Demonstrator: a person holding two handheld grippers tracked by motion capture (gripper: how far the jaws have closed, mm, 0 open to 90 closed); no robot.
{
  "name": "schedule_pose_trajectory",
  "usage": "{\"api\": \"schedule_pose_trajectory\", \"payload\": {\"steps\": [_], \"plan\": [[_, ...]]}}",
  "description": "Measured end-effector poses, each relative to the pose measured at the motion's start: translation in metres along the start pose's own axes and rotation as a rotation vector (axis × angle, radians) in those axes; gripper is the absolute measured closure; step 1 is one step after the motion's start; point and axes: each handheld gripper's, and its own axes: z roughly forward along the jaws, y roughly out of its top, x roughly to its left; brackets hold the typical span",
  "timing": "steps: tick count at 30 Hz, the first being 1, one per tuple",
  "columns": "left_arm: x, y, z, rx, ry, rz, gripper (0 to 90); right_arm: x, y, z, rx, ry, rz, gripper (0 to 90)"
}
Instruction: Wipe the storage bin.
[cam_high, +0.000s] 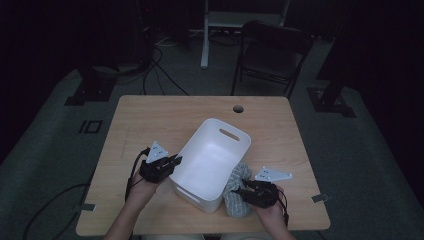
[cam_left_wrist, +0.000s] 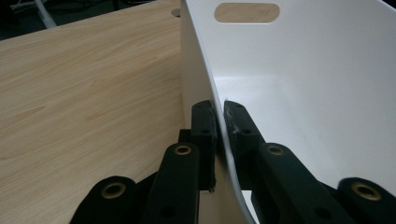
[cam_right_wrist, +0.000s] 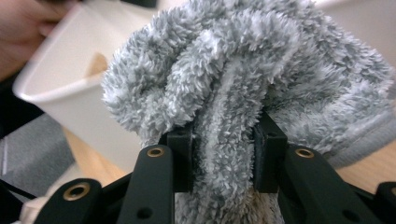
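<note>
Tools both busy, we note: left tool (cam_high: 169, 162) clamps bin (cam_high: 200, 172) wall on desk (cam_high: 150, 120); right tool (cam_high: 242, 190) grips grey fluffy towel (cam_high: 235, 192) just outside bin's right wall. Bin mouth lies left of towel, right hand nearer.

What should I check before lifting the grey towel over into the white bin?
1. Left gripper clamped on the white bin wall: ok, one jaw each side of the rim.
2. Right gripper pinching the grey fluffy towel: ok, a fold sits between the pads.
3. Whole towel gathered: cannot tell, much of it hangs outside the jaws.
4. Bin interior free: ok, nothing seen inside.
5. Bin sitting flat on the table: cannot tell.
</note>
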Motion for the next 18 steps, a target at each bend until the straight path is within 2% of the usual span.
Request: {"api": "schedule_pose_trajectory", "payload": {"steps": [5,10,11,13,15,17,18], "plan": [[-0.001,0.001,0.001,0.001,0.004,0.000,83.3,-0.010,-0.009,0.008,0.032,-0.013,0.024,65.8],[-0.003,0.000,0.000,-0.001,0.025,0.001,82.8,-0.030,-0.019,0.023,0.088,-0.033,0.069,64.5],[-0.003,0.000,0.000,-0.001,0.025,0.001,82.9,-0.030,-0.019,0.023,0.088,-0.033,0.069,64.5],[-0.003,0.000,0.000,-0.001,0.030,-0.005,82.8,-0.035,-0.024,0.030,0.124,-0.052,0.068,64.2],[-0.003,0.000,0.000,0.000,0.035,-0.011,82.6,-0.045,-0.034,0.040,0.158,-0.046,0.101,63.7],[-0.004,0.000,0.000,-0.001,0.049,-0.016,82.5,-0.049,-0.036,0.041,0.159,-0.024,0.133,65.0],[-0.004,0.000,0.000,-0.001,0.049,-0.016,82.7,-0.049,-0.036,0.041,0.159,-0.024,0.133,65.0]]}}
